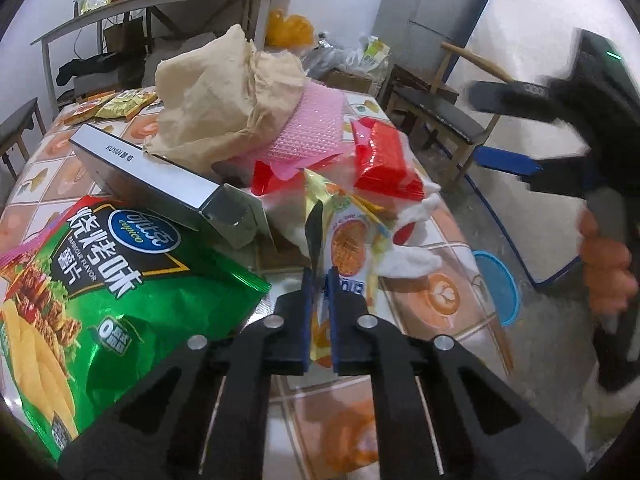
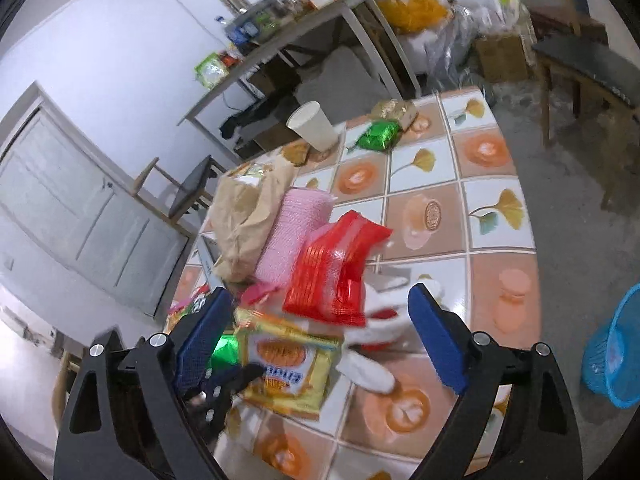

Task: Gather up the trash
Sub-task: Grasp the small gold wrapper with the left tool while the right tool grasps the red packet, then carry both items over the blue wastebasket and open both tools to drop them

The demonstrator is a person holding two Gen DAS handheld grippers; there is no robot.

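Note:
A pile of trash lies on the tiled table. My left gripper is shut on a yellow snack packet, which also shows in the right wrist view. Behind it are a red wrapper, pink bubble wrap, a crumpled brown paper bag and a silver box. A green chip bag lies at the left. My right gripper is open above the pile, and it also shows at the right of the left wrist view.
A blue basket stands on the floor right of the table. A paper cup and a green wrapper sit at the table's far end. White tissue lies by the packet. A chair and a shelf table stand behind.

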